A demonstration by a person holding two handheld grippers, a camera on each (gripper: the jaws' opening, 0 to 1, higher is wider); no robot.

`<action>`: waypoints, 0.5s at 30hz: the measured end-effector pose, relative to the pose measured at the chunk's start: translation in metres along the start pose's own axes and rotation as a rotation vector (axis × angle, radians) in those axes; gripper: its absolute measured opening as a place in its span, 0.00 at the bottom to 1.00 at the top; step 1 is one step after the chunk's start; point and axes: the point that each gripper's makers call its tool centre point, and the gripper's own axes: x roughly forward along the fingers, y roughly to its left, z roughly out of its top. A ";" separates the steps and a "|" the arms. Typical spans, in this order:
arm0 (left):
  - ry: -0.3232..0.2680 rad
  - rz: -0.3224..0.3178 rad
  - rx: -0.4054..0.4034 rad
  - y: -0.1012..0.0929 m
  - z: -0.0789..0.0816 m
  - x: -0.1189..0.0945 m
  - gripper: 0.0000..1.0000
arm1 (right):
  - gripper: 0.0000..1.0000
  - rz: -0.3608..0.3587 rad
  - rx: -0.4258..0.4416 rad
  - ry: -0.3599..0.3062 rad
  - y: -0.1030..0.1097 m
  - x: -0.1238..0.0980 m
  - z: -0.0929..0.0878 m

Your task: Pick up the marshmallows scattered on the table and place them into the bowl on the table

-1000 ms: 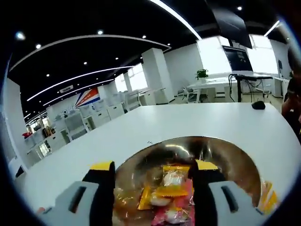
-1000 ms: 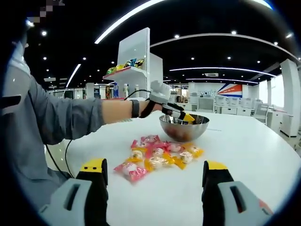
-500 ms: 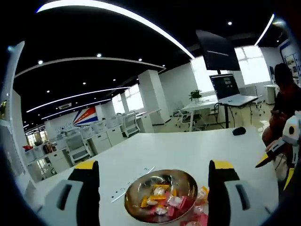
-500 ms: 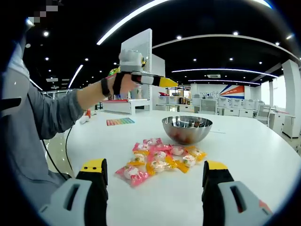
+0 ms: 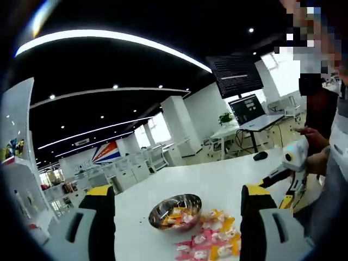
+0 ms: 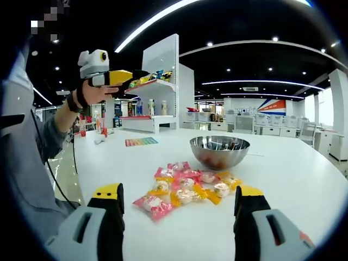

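A steel bowl (image 5: 175,211) (image 6: 219,152) stands on the white table and holds several wrapped marshmallows. More marshmallows (image 6: 185,185) (image 5: 212,242) in pink, yellow and orange wrappers lie in a loose pile just in front of it. My left gripper (image 5: 178,191) is open and empty, held high and well back from the bowl. It appears raised in a hand at the upper left of the right gripper view, left gripper (image 6: 117,78). My right gripper (image 6: 178,191) is open and empty, low over the table short of the pile. It appears at the right of the left gripper view, right gripper (image 5: 283,187).
The round white table (image 6: 283,185) reaches well past the bowl. A coloured strip card (image 6: 140,141) lies at its far left. A white shelf unit (image 6: 157,81) with goods stands behind. A small dark object (image 5: 261,156) sits near the table's far edge, with a desk and monitor (image 5: 235,76) beyond.
The left gripper has risen and pulled back from just over the bowl to high up at the person's side. The right gripper has stayed put.
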 end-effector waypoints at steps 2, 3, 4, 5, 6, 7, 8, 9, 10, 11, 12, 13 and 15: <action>0.011 0.008 -0.009 -0.010 -0.008 -0.011 0.95 | 0.79 -0.007 -0.002 -0.002 -0.002 0.000 0.001; 0.014 0.018 -0.015 -0.014 -0.013 -0.017 0.95 | 0.79 -0.008 -0.001 -0.003 -0.003 0.000 0.001; 0.011 0.033 -0.020 -0.018 -0.018 -0.023 0.95 | 0.79 -0.012 0.002 -0.003 -0.003 0.000 0.001; 0.012 0.036 -0.018 -0.023 -0.023 -0.027 0.95 | 0.79 -0.014 0.002 -0.002 -0.004 0.000 0.001; 0.024 0.039 -0.040 -0.029 -0.032 -0.029 0.95 | 0.79 -0.017 0.001 -0.001 -0.004 -0.001 0.000; 0.042 0.035 -0.078 -0.036 -0.044 -0.030 0.95 | 0.79 -0.018 -0.001 0.000 -0.005 -0.001 0.000; 0.066 0.020 -0.101 -0.045 -0.057 -0.029 0.95 | 0.79 -0.019 -0.003 0.003 -0.005 -0.001 0.000; 0.076 0.016 -0.126 -0.051 -0.069 -0.028 0.95 | 0.79 -0.023 -0.003 0.006 -0.006 -0.001 -0.001; 0.087 0.020 -0.137 -0.055 -0.081 -0.026 0.95 | 0.79 -0.026 -0.002 0.005 -0.007 -0.001 -0.001; 0.111 0.030 -0.147 -0.060 -0.097 -0.025 0.95 | 0.79 -0.028 -0.001 0.002 -0.007 -0.001 0.000; 0.131 0.038 -0.143 -0.063 -0.108 -0.025 0.95 | 0.79 -0.030 0.001 0.000 -0.008 -0.001 0.000; 0.151 0.048 -0.137 -0.066 -0.117 -0.025 0.95 | 0.79 -0.033 0.002 -0.002 -0.008 -0.001 0.001; 0.172 0.066 -0.121 -0.071 -0.129 -0.026 0.95 | 0.79 -0.035 0.002 -0.002 -0.008 -0.002 0.001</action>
